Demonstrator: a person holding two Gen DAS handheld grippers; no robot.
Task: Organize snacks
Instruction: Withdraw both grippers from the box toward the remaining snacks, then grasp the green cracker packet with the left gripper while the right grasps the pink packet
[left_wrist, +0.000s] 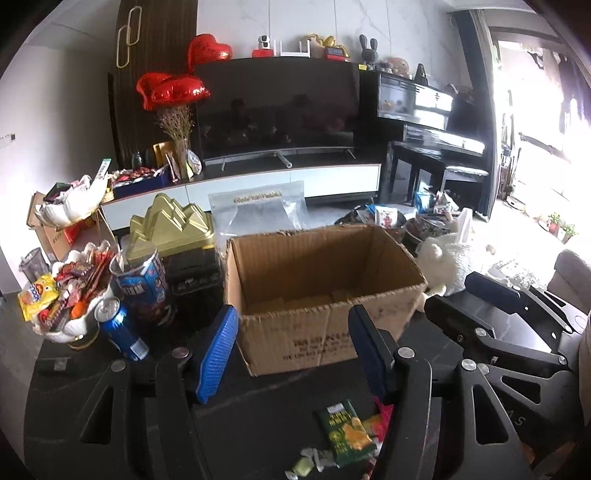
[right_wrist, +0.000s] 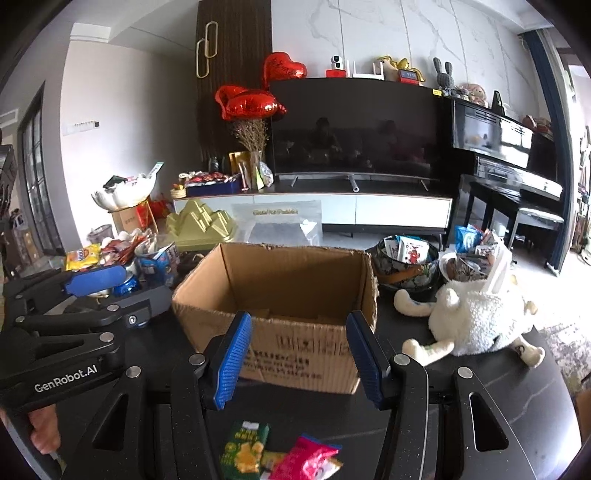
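Note:
An open cardboard box (left_wrist: 321, 280) stands on the dark table; it also shows in the right wrist view (right_wrist: 280, 295). It looks empty. Loose snack packets lie on the table in front of it: a green packet (left_wrist: 347, 432) (right_wrist: 245, 448), a pink packet (right_wrist: 310, 459) and small wrapped sweets (left_wrist: 310, 461). My left gripper (left_wrist: 293, 354) is open and empty, above the packets and short of the box. My right gripper (right_wrist: 299, 354) is open and empty, beside the left one, which shows at left (right_wrist: 96, 280).
A white shell bowl of snacks (left_wrist: 74, 295), a blue can (left_wrist: 120, 328) and a blue tub (left_wrist: 142, 284) stand left of the box. A plush sheep (right_wrist: 476, 317) and dark bowls of snacks (right_wrist: 404, 262) are at right. A gold tin (left_wrist: 173, 225) and clear bag (left_wrist: 258, 210) are behind.

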